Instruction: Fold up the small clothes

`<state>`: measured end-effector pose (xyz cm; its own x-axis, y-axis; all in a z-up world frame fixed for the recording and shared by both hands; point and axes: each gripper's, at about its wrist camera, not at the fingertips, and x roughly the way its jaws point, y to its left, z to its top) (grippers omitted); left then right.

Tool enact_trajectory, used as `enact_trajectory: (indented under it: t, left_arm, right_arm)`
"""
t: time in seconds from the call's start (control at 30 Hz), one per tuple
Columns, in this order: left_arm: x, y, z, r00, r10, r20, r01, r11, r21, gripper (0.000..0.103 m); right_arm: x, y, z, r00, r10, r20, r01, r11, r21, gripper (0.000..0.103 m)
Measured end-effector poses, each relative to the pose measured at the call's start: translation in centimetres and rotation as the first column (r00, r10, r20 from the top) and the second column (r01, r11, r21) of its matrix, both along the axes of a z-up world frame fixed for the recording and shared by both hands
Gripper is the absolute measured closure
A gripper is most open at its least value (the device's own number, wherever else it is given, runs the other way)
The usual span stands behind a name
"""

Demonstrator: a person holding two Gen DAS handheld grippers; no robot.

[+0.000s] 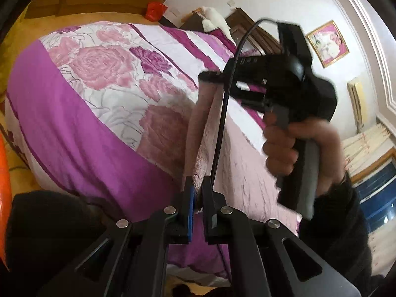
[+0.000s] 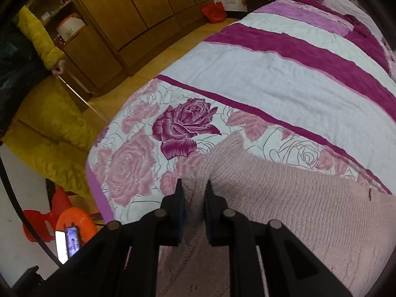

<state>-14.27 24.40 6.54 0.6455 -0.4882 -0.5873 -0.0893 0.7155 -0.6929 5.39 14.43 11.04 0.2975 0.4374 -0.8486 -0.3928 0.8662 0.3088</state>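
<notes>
A pale pink knitted garment [image 2: 284, 198] lies on the bed. In the left wrist view it hangs as a stretched edge [image 1: 205, 128] between both grippers. My left gripper [image 1: 196, 185] is shut on the near end of that edge. My right gripper [image 2: 193, 188] is shut on a fold of the knit; it also shows in the left wrist view [image 1: 217, 76], held by a hand, gripping the far end of the edge.
The bed has a floral purple, pink and white cover [image 2: 247, 86]. A wooden wardrobe [image 2: 138, 12] stands beyond the bed. A person in yellow [image 2: 49, 113], red and orange stools [image 2: 64, 217] and a lit phone [image 2: 68, 243] are at the left.
</notes>
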Motion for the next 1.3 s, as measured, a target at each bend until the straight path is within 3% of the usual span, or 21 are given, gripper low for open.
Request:
enact_trajectory:
  t: [0.1,0.13,0.17,0.2,0.23,0.33,0.47,0.6,0.67,0.7,0.8,0.87,0.93,1.03,1.3]
  left_arm:
    - [0.2,-0.6,-2.4,0.997,-0.014,-0.081,0.004,0.993,-0.12,0.103]
    - [0.5,-0.6,-4.1,0.989,-0.008,-0.15,-0.022,0.98,-0.198,0.083]
    - [0.6,-0.6,-5.3,0.982,-0.008,-0.191,-0.04,0.968,-0.246,0.072]
    - [0.6,-0.8,-5.6,0.98,-0.015,-0.199,-0.039,0.963,-0.266,0.062]
    - [0.5,-1.0,-5.8,0.979,-0.017,-0.202,-0.041,0.959,-0.281,0.059]
    - [0.5,-1.6,-6.3,0.977,0.022,-0.211,-0.082,0.958,-0.276,0.057]
    - [1.8,-1.0,-7.3,0.959,0.142,-0.246,-0.191,0.963,-0.189,0.058]
    - [2.6,0.2,-6.2,0.972,0.195,-0.132,-0.22,0.952,-0.213,0.062]
    - [3.6,0.1,-6.4,0.979,0.156,-0.131,-0.183,0.956,-0.23,0.083]
    - [4.0,-0.1,-6.6,0.982,0.129,-0.14,-0.16,0.959,-0.232,0.099]
    - [4.7,-0.8,-7.1,0.983,0.062,-0.17,-0.098,0.972,-0.214,0.103]
    - [4.9,-1.5,-6.3,0.984,0.051,-0.169,-0.074,0.988,-0.133,0.103]
    - [5.1,-2.9,-4.8,0.989,0.043,-0.145,-0.04,0.999,0.027,0.103]
    - [5.2,-5.2,-3.1,0.995,0.008,-0.1,0.009,0.986,0.168,0.103]
    - [4.0,-10.6,2.4,0.995,-0.099,0.03,0.082,0.932,0.353,0.103]
  right_arm:
    - [0.0,-0.8,0.7,1.0,0.002,0.025,-0.002,1.0,0.005,0.09]
    - [0.2,-1.1,0.7,1.0,-0.002,0.023,0.002,1.0,0.004,0.09]
    - [0.2,-1.3,0.7,1.0,-0.004,0.015,0.003,1.0,0.009,0.09]
    - [0.3,-1.6,0.7,1.0,-0.004,0.003,0.004,1.0,0.02,0.09]
    - [0.3,-1.8,0.8,1.0,-0.001,-0.002,0.001,1.0,0.026,0.09]
    - [0.2,-1.9,1.1,0.999,0.031,0.013,-0.031,0.999,0.026,0.089]
    - [-0.1,-1.9,1.2,0.999,0.044,0.008,-0.045,0.998,0.034,0.089]
    - [-0.5,-2.3,1.5,0.997,0.069,0.019,-0.07,0.997,0.031,0.089]
    - [-0.7,-2.5,1.7,0.996,0.084,0.031,-0.085,0.996,0.028,0.089]
    - [-0.7,-2.6,1.8,0.996,0.086,0.035,-0.087,0.996,0.028,0.089]
    - [-0.8,-3.1,1.9,0.996,0.084,0.035,-0.085,0.996,0.038,0.089]
    - [-1.1,-3.6,2.0,0.996,0.085,0.036,-0.086,0.996,0.036,0.089]
    - [-1.3,-4.1,2.2,0.996,0.084,0.042,-0.085,0.996,0.03,0.089]
    - [-1.6,-5.2,2.8,0.994,0.095,0.058,-0.095,0.995,0.004,0.089]
    - [-1.7,-9.3,5.5,0.989,0.095,0.114,-0.091,0.995,-0.041,0.089]
